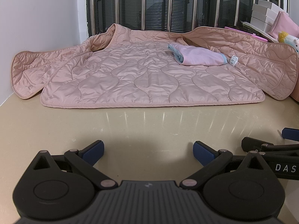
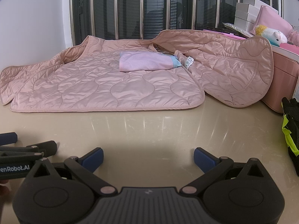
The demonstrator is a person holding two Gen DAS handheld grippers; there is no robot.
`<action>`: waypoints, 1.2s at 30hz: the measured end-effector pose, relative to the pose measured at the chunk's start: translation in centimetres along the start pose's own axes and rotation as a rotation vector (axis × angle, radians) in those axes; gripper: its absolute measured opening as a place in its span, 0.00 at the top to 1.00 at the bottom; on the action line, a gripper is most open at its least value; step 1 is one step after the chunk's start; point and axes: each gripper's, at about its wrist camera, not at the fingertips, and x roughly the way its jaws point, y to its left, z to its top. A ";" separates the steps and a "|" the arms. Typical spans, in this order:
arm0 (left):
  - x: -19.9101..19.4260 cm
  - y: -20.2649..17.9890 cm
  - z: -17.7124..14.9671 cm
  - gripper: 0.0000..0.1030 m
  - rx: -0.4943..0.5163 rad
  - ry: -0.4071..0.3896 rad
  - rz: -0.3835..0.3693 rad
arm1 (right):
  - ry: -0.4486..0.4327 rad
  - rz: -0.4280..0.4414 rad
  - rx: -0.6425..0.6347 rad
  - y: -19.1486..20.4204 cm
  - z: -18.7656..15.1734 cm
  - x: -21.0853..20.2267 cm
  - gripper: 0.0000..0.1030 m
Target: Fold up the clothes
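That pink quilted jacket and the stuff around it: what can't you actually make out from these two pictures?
- Care label print: too small, both views.
- Table under the quilted jacket: covered.
- Inside of the folded mesh garment: hidden by its own folds.
- Black and neon item: cut by right wrist view's edge.
- Pink box: partly behind the jacket's front panel.

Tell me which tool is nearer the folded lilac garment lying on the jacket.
Right, slightly. The folded lilac garment sits right of the jacket's middle; the right tool faces it nearly straight on, the left tool sits further left. Both are open, well short.
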 end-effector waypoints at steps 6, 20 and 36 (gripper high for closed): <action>0.0 0.0 0.0 0.01 0.000 0.000 0.000 | 0.000 0.000 0.000 0.0 0.0 0.0 0.00; -0.1 0.0 0.0 0.01 0.000 0.000 0.000 | 0.000 -0.001 0.000 0.1 0.0 0.0 0.00; 0.2 -0.1 0.1 0.01 0.002 0.001 0.001 | 0.000 -0.001 0.000 0.1 0.0 0.0 0.00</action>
